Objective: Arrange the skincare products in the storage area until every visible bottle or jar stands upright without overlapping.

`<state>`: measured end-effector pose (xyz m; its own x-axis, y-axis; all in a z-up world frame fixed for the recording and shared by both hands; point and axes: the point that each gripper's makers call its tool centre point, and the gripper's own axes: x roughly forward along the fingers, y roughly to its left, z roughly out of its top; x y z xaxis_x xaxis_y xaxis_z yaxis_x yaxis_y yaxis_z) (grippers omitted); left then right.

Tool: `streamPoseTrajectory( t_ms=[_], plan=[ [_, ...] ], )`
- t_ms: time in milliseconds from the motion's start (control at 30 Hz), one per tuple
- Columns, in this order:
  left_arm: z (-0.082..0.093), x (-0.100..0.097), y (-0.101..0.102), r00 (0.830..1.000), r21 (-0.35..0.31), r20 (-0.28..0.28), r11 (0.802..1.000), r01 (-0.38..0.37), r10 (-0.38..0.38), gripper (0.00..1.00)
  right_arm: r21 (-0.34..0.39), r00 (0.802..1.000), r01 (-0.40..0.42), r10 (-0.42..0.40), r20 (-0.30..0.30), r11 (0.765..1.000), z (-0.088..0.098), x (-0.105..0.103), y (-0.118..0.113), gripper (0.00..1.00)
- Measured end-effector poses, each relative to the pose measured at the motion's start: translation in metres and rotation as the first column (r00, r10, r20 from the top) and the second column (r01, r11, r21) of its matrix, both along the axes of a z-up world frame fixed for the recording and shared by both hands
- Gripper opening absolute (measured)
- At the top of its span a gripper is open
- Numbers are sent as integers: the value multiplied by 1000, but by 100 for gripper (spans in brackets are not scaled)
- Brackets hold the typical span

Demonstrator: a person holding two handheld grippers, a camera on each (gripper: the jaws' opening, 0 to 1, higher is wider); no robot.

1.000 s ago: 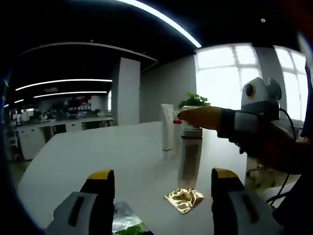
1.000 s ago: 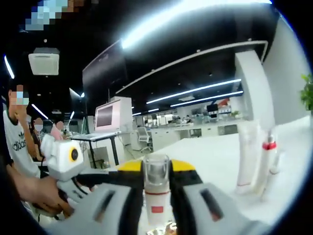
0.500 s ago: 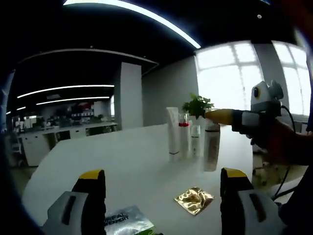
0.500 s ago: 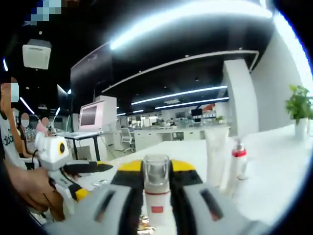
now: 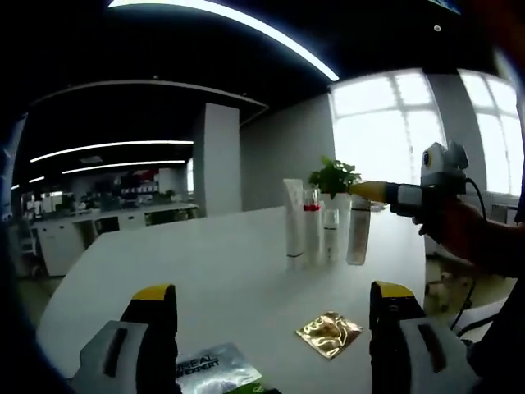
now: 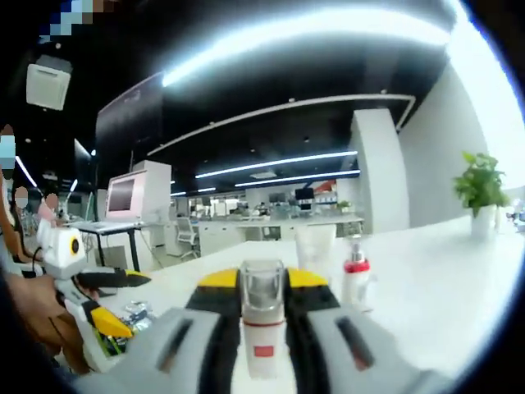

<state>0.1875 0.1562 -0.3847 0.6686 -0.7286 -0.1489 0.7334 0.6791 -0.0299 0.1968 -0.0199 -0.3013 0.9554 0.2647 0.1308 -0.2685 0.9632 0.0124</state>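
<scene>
Pinched tight between the jaws of the right gripper (image 6: 262, 328) is a clear bottle (image 6: 262, 324) with a see-through cap, held upright. From the left gripper view, that bottle (image 5: 358, 231) is seen hanging just beside a row of things standing near the far edge of the white table (image 5: 230, 271): a tall white tube (image 5: 294, 223), a bottle with a red collar (image 5: 312, 230) and a small white bottle (image 5: 330, 236). Whether it touches the table cannot be told.

The left gripper (image 5: 267, 345) is spread wide with nothing in it.

Three things look stood up already. The clear bottle is not yet let go. A gold packet (image 5: 330, 333) and a silver packet (image 5: 209, 369) are lying flat near the front edge.

Lots of bare table is left in the middle for moving. A potted plant (image 5: 332, 179) is seen behind the row, so care is needed there.
</scene>
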Motion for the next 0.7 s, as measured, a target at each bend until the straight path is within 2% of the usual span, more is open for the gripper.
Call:
streamPoseTrajectory(
  t_ms=[67, 333, 700],
  plan=[
    [-2, 0, 1, 1000, -1, -10, 1000, 0, 0, 99, 5, 1000, 11, -11, 2, 1000, 1, 5, -3, 17],
    [-1, -1, 3, 1000, 5, 12, 1000, -1, 1, 99, 2, 999, 42, -42, 8, 999, 2, 18, -5, 17],
    [-6, 2, 18, 1000, 30, 27, 999, -12, 11, 99, -19, 997, 71, -71, 5, 997, -3, 30, -3, 17]
  ],
)
